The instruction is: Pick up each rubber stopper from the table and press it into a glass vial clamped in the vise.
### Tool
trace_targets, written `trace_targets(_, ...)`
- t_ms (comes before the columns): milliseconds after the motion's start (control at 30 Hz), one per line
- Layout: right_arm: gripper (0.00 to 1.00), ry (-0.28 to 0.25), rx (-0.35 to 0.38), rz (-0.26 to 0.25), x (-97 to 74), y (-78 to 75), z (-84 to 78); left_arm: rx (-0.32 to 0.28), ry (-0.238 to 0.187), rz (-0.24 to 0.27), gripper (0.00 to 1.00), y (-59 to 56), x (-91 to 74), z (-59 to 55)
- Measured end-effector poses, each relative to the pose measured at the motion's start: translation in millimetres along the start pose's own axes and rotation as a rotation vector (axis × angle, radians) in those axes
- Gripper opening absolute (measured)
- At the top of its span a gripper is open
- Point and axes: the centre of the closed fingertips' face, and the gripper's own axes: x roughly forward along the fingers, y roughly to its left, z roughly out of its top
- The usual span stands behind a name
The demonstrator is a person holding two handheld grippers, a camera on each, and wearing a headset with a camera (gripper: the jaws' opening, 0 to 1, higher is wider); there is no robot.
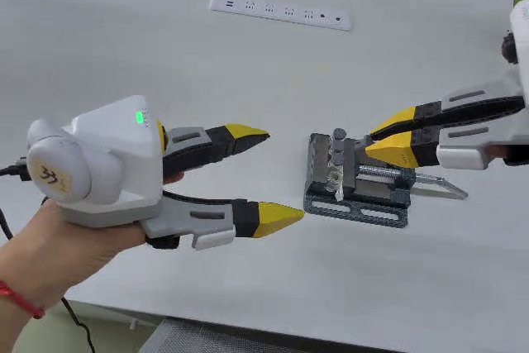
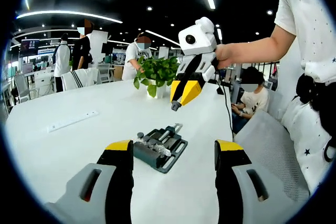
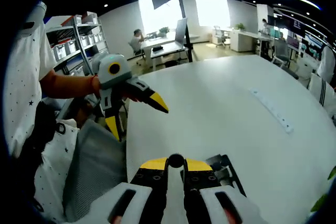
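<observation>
Stopper (image 3: 176, 159) btwn R hand-held gripper (image 3: 176, 166) tips

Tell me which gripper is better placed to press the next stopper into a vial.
Right. The right gripper is shut on a dark stopper, and its tips hang just beside the vise. The left gripper is open, holds nothing and sits farther from the vise.

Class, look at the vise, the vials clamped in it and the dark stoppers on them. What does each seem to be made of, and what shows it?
Vise: probably metal, with a dark grey matte body and a bright threaded screw.
Vials: clear glass or plastic, being see-through with small glints.
Stoppers: likely rubber, as they are dull dark grey without shine.
</observation>
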Motion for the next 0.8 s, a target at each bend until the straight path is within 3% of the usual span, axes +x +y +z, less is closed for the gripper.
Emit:
trace_targets(133,0.06,0.087,-0.013,-0.005,15.7,-7.3,-10.2,0.033,0.051,-0.001,0.7,3.2,1.6,-18.3)
trace_targets(267,0.06,0.192,-0.045,-0.016,28.2,-15.0,-23.5,0.041,0.075,-0.005,0.77,4.4,4.3,-30.3)
trace_targets(400,0.06,0.297,-0.099,-0.034,39.9,-26.0,-38.1,0.024,0.073,-0.016,0.84,1.9,9.0,-35.8)
trace_targets(567,0.06,0.38,-0.132,-0.024,54.2,-32.0,-51.3,0.018,0.076,-0.017,0.92,-0.2,12.3,-39.9)
trace_targets(800,0.06,0.454,-0.167,-0.017,66.1,-34.9,-61.4,-0.006,0.072,-0.019,0.95,-0.8,12.2,-44.3)
